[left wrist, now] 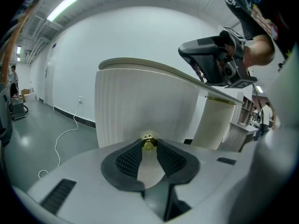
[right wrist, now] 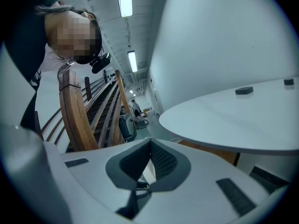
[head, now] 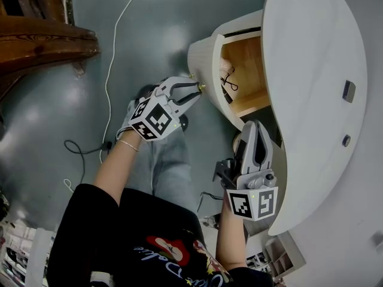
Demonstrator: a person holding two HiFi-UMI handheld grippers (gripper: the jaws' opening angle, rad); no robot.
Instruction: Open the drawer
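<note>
- Brass knob sits clamped by the left gripper, straight ahead on the part-open drawer.
- Pull axis runs toward the person; right gripper, closed on nothing, idles farther off.

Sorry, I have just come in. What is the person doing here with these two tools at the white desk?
A person holds a gripper in each hand. The left gripper is closed on the small brass knob of the white ribbed drawer. The drawer is pulled out from under the desk top, so its wooden inside shows. The right gripper is shut and empty, beside the desk's edge.
</note>
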